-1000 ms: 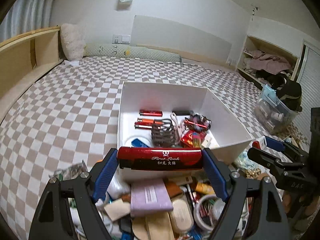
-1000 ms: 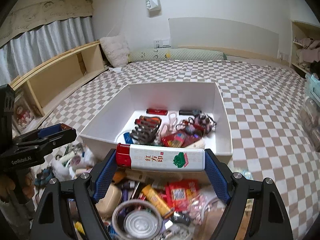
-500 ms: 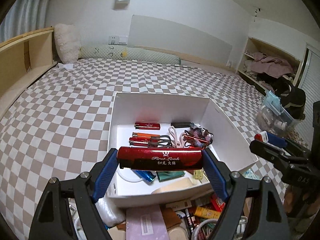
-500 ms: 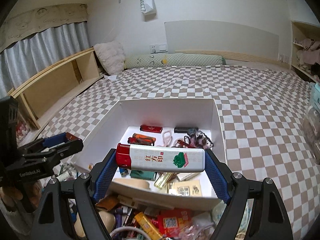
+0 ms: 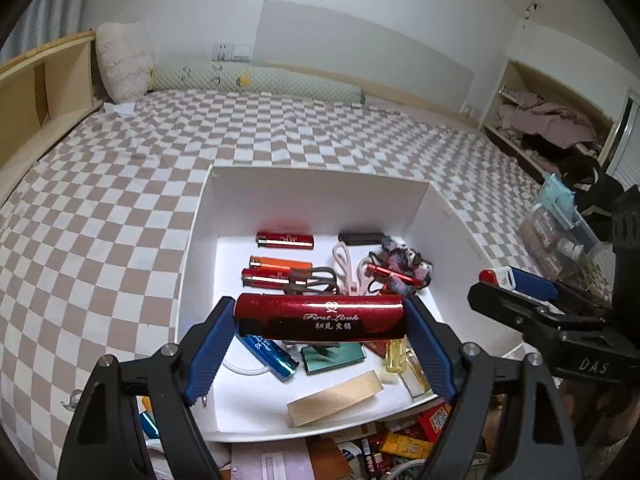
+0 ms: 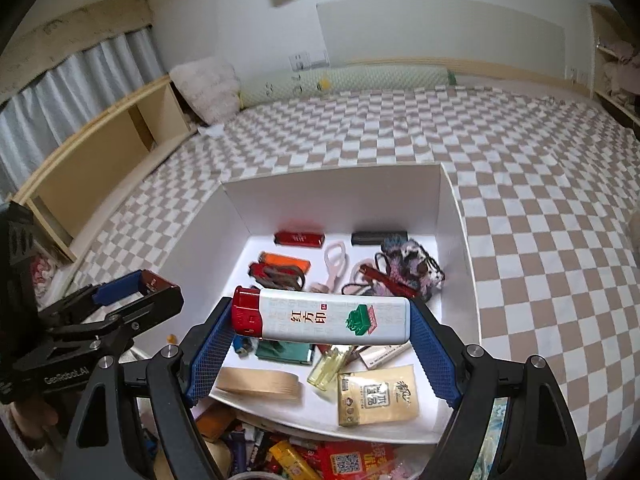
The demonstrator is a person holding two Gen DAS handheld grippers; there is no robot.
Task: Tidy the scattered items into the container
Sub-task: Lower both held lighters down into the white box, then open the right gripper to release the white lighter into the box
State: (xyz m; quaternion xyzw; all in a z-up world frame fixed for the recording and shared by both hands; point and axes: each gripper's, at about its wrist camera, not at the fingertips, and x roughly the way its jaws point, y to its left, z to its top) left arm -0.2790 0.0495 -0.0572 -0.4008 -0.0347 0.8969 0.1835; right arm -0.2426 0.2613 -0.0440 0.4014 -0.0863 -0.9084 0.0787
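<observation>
My left gripper (image 5: 320, 330) is shut on a dark red lighter (image 5: 320, 317), held crosswise above the near half of the white box (image 5: 320, 196). My right gripper (image 6: 322, 330) is shut on a white lighter with a red cap (image 6: 322, 317), held crosswise above the same white box (image 6: 332, 192). The box holds several lighters, a hair clip, a scrunchie (image 6: 412, 264), a tape roll (image 6: 260, 382) and a sachet (image 6: 376, 396). The right gripper also shows in the left wrist view (image 5: 516, 284), and the left gripper shows in the right wrist view (image 6: 128, 286).
The box sits on a checkered bed cover (image 5: 100, 220). A heap of loose small items (image 6: 320, 460) lies in front of the box's near wall. A wooden shelf (image 6: 100, 152) runs along the left, a clear storage bin (image 5: 560, 224) stands at the right.
Both grippers have risen and moved forward from above the loose heap to above the box, each still holding its lighter.
</observation>
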